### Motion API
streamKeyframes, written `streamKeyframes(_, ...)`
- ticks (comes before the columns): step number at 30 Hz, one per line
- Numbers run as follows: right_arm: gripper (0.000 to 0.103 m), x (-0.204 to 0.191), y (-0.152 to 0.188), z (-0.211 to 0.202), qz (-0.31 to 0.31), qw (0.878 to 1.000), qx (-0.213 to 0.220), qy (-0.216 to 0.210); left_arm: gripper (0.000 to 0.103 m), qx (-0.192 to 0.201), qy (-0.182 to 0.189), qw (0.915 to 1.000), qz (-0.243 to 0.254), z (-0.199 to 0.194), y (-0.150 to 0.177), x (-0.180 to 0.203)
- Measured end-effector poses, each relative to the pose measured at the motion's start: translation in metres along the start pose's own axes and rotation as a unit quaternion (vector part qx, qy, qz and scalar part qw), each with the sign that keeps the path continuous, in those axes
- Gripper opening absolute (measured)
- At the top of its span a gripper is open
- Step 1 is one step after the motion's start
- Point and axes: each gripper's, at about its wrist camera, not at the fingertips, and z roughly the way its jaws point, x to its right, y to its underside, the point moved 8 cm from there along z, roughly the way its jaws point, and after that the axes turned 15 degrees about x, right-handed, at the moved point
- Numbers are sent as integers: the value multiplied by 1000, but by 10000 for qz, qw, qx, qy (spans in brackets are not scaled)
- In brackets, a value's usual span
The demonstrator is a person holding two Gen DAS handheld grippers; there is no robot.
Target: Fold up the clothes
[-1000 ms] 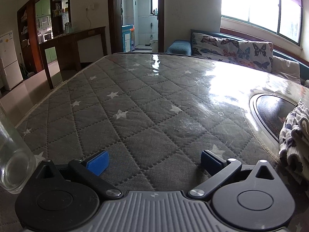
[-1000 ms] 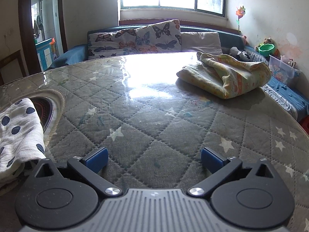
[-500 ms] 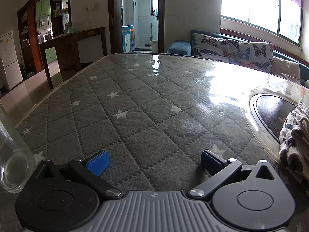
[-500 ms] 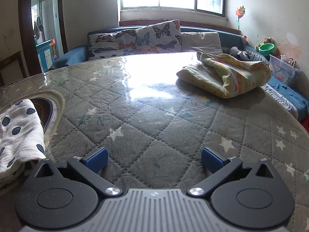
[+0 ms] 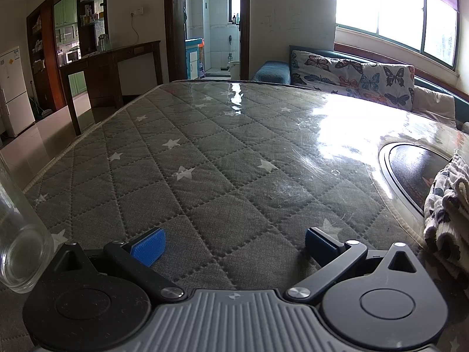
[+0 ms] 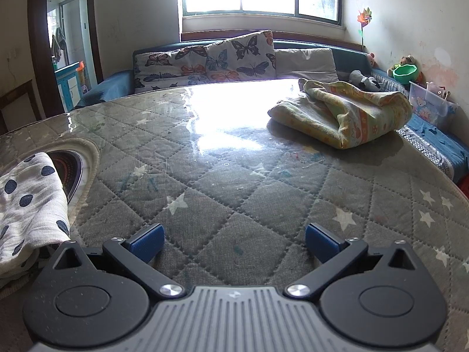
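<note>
Evidently both tools are parked low over the desk (image 5: 222,158), its quilted star-print cover under a glossy clear sheet. The left hand-held gripper (image 5: 233,245) has its blue pads spread wide with nothing between them, and the right hand-held gripper (image 6: 233,242) stands just as wide and just as empty, so neither is committed to any cloth.

The task's things lie in two places. A white cloth with dark dots (image 6: 27,205) sits bunched in the gap between the two tools, just right of the left one and just left of the right one, and it partly covers a dark round inset (image 5: 410,176) in the desk. Its layers look loosely stacked rather than squared, though too little of it shows to judge whether it is folded. Far ahead and to the right of the right tool, a yellow patterned cloth (image 6: 346,117) lies doubled over in a soft heap near the desk's far edge, close to the sofa (image 6: 211,58).

Room for moving is generous: ahead of both tools the cover runs bare, enough to spread a garment flat. One hazard is a clear glass jar (image 5: 17,243) close by the left tool's left side, and the desk's left edge falls away just beyond it.
</note>
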Motion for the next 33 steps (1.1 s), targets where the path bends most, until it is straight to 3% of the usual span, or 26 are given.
streamKeyframes(33,103,-14,3,-6,-49,10000,2,21,103,-3,-8,10000,-14,2,1,1)
